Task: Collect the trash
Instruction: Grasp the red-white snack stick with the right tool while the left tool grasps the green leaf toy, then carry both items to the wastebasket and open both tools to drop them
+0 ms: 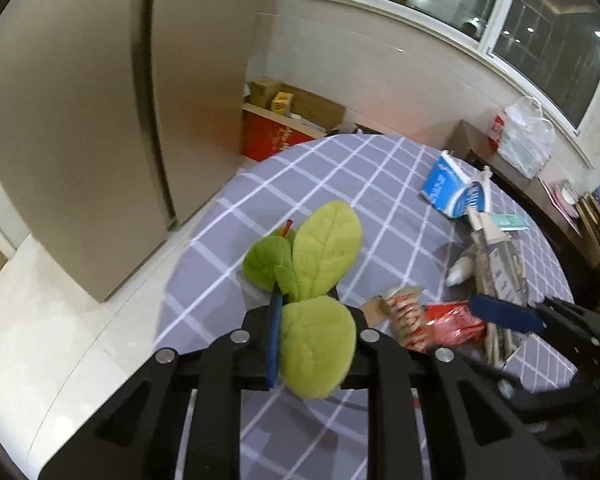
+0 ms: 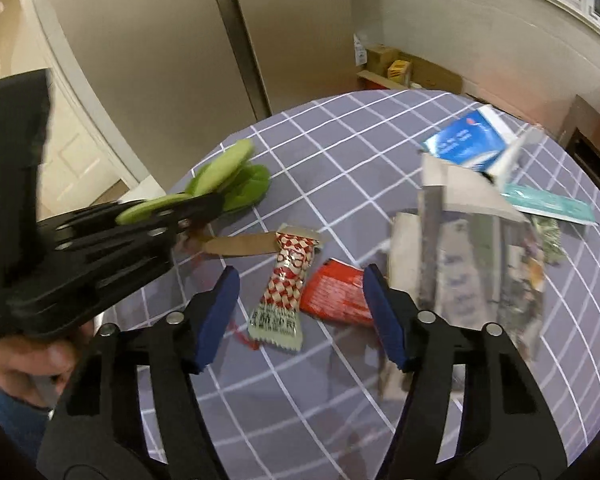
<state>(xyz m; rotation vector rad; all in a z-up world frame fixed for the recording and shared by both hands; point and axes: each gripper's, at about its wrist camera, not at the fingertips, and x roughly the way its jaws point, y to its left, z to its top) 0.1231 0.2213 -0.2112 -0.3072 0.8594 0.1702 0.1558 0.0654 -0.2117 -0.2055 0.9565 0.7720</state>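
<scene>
On the checked bench (image 2: 340, 132), the left hand-held gripper (image 1: 306, 312) pinches a green leaf toy (image 1: 320, 256) at 10 o'clock, while the right hand-held gripper (image 2: 300, 308), spread, straddles two wrappers (image 2: 288, 280) it likely must close on next.

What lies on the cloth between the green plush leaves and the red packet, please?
In the right wrist view, a brown card strip and the red-and-white checked wrapper lie between the green plush leaves and the red packet.

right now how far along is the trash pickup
Nothing looks collected yet, and no bin is in view. In hand: the left claw is shut on the green leaf toy; the right claw hangs open over the checkered wrapper and red packet. Left: those, plus the blue carton and the other litter on the table.
</scene>
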